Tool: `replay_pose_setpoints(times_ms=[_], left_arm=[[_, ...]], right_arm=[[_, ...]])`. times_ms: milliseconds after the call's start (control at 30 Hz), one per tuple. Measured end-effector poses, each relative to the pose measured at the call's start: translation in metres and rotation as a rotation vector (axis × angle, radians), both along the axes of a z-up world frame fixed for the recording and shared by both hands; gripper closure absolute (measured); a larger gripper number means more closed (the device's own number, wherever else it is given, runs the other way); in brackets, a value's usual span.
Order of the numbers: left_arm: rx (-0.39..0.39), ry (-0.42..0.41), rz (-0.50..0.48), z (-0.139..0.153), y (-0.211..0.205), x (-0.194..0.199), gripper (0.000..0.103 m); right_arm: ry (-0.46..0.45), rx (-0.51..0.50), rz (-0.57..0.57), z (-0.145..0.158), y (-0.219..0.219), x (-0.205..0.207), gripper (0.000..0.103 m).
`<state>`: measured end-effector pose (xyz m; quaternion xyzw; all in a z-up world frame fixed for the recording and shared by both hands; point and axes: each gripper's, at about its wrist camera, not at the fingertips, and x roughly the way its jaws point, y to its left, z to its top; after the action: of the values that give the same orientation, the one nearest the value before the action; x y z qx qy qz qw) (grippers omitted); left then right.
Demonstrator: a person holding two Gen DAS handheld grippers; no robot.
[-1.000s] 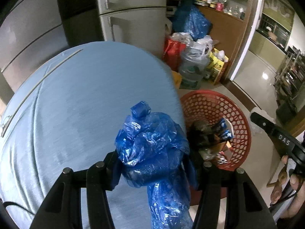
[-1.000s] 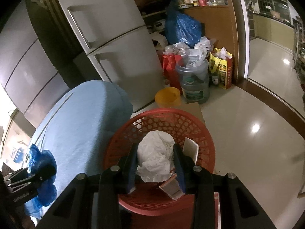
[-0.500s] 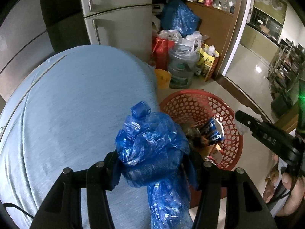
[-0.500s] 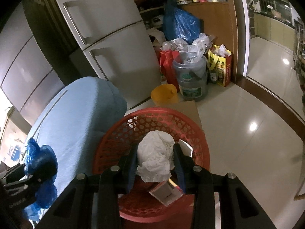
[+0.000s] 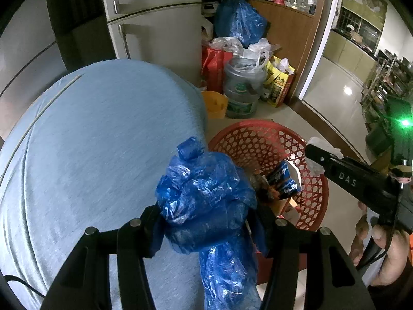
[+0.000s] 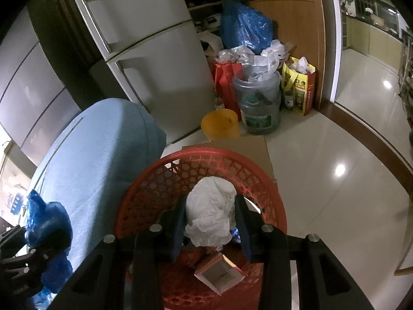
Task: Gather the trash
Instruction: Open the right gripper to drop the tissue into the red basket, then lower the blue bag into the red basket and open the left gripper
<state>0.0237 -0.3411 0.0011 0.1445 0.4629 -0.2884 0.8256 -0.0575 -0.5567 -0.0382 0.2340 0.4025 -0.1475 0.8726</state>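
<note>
My left gripper [image 5: 206, 219] is shut on a crumpled blue plastic bag [image 5: 204, 196] and holds it above the right edge of the blue-covered table [image 5: 98, 139]. My right gripper [image 6: 210, 219] is shut on a crumpled white tissue [image 6: 210, 217] and holds it over the red mesh basket [image 6: 155, 188]. The basket [image 5: 260, 139] stands on the floor beside the table and holds a small open box [image 6: 219, 275] and snack wrappers [image 5: 281, 180]. The right gripper also shows in the left wrist view [image 5: 315, 155], and the bag in the right wrist view [image 6: 46, 224].
A fridge [image 6: 155, 59] stands behind the table. Beyond the basket are a yellow bucket [image 6: 220, 125], a large water jug [image 6: 259, 103], red and yellow bags and a big blue bag [image 6: 245, 31]. Cardboard [image 6: 247, 146] lies under the basket. Tiled floor [image 6: 335, 155] lies to the right.
The left gripper with the blue bag has swung right, so the basket sits more centrally in its view. The right gripper has moved slightly nearer over the basket, still holding the tissue.
</note>
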Motion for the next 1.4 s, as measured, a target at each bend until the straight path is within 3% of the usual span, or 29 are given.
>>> replay_pose_setpoints(times_ms=[333, 400, 467, 533, 933, 1400], left_arm=[[0.01, 0.013, -0.007, -0.007, -0.006, 0.0, 0.046], [0.012, 0.015, -0.01, -0.008, -0.006, 0.001, 0.046], [0.016, 0.016, -0.012, -0.009, -0.007, 0.0, 0.046], [0.018, 0.017, -0.015, -0.009, -0.008, 0.001, 0.046], [0.03, 0.021, -0.055, -0.015, -0.033, 0.0, 0.046], [0.069, 0.017, -0.102, -0.022, -0.078, -0.001, 0.046]], right_arm=[[0.036, 0.014, 0.003, -0.013, -0.009, 0.014, 0.061], [0.046, 0.027, 0.003, -0.018, -0.014, 0.018, 0.056], [0.056, 0.029, 0.0, -0.022, -0.017, 0.02, 0.04], [0.053, 0.036, -0.005, -0.023, -0.02, 0.019, 0.037], [-0.021, 0.063, -0.079, 0.004, -0.025, -0.028, 0.037], [-0.034, 0.088, -0.103, 0.009, -0.023, -0.064, 0.037]])
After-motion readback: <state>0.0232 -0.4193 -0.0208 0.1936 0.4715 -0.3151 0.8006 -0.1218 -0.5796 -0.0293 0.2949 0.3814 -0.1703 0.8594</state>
